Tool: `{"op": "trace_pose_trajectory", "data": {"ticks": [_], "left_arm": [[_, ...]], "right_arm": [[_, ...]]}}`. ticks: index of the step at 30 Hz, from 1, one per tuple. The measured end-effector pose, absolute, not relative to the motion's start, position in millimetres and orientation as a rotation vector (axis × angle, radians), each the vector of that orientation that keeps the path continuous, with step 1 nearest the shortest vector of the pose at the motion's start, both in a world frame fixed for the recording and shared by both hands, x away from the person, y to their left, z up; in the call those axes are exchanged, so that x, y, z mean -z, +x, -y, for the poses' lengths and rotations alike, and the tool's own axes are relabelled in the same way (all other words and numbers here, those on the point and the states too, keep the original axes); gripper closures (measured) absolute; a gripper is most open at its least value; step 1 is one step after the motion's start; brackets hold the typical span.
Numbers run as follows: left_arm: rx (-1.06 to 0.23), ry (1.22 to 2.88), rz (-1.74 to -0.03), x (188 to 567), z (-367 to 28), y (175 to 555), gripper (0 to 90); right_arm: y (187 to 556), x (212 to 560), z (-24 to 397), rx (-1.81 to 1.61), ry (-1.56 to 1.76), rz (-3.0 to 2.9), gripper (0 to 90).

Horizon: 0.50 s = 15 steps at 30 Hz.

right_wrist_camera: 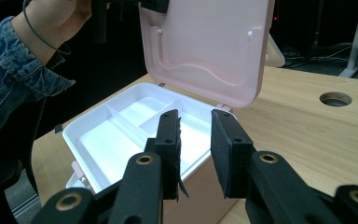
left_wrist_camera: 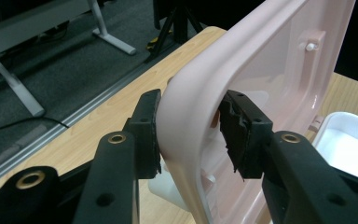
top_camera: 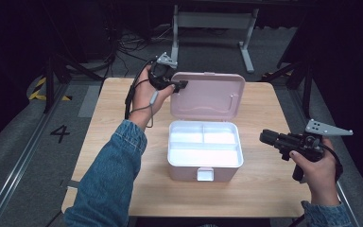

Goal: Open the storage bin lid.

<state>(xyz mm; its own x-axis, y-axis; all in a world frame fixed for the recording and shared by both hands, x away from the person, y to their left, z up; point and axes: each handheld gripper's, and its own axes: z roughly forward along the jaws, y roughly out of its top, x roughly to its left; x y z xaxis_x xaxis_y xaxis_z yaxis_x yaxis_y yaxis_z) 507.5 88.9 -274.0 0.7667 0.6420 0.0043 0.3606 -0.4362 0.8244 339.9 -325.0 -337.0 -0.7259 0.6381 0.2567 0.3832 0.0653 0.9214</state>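
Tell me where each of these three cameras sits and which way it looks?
High view: above the person's side, looking down on the table; both forearms show.
Left gripper view: rides the left gripper, jaws straddling the lid.
Right gripper view: rides the right gripper, facing the white tray.
All share the pink box.

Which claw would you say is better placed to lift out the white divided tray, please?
Probably the right claw: its jaws stand open with nothing between them, aimed at the white divided tray in the pink plastic box. The left claw straddles the upright pink lid's edge.
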Motion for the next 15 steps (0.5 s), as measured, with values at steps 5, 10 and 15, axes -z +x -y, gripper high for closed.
{"op": "trace_pose_trajectory", "data": {"ticks": [5, 10, 15], "left_arm": [[-0.365, 2.059, -0.769, 277, -90, 517, 59.6], [-0.276, 2.007, -0.827, 284, -92, 530, 59.6], [-0.246, 1.983, -0.866, 290, -91, 539, 58.3]], "right_arm": [[342, 338, 327, -1.718, 1.043, -2.127, 73.6], [345, 340, 329, -1.723, 1.048, -2.128, 73.1], [348, 342, 331, -1.731, 1.054, -2.136, 72.8]]}}
